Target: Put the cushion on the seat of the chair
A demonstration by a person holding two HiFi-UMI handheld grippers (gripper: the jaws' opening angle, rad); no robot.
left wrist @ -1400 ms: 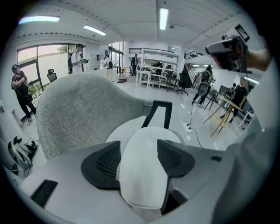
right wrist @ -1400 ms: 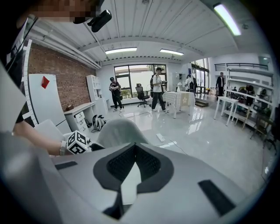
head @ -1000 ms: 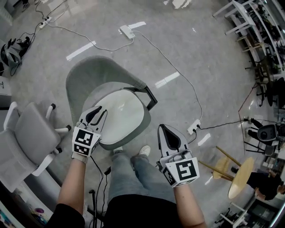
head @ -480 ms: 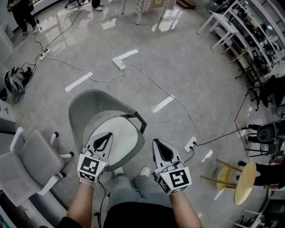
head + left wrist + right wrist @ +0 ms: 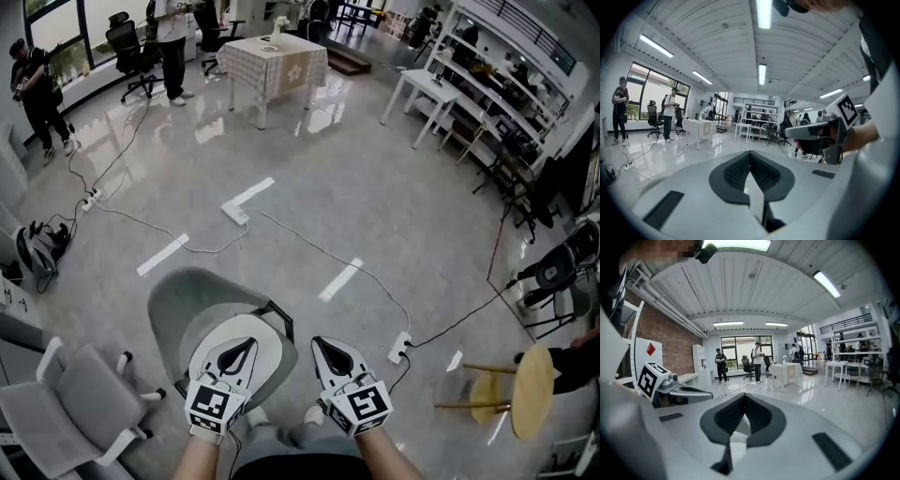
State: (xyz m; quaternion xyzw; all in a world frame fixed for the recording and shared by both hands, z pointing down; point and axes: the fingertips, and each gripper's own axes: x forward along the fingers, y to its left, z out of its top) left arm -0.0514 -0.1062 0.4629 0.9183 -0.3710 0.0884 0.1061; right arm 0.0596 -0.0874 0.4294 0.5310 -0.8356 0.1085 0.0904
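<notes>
A grey-green chair [image 5: 187, 302] stands right in front of me in the head view, with the white cushion [image 5: 261, 330] lying flat on its seat. My left gripper [image 5: 248, 344] hovers above the cushion's near part, shut and holding nothing. My right gripper [image 5: 319, 345] hangs beside it, past the seat's right edge, jaws also shut and holding nothing. In the left gripper view the shut left gripper [image 5: 750, 153] points out across the room, the right gripper [image 5: 820, 136] at its side. The right gripper view shows its shut tips [image 5: 744, 397] and the left gripper [image 5: 670, 389].
A second grey office chair [image 5: 80, 403] stands at lower left. Cables and power strips [image 5: 234, 214] [image 5: 400, 347] cross the floor. A round wooden stool [image 5: 530, 389] lies to the right, a cloth-covered table [image 5: 272, 56] and standing people [image 5: 37, 94] are far off.
Both grippers have risen off the chair and drawn back toward me. The left jaws have closed. The head view has tipped up, taking in much more of the room.
</notes>
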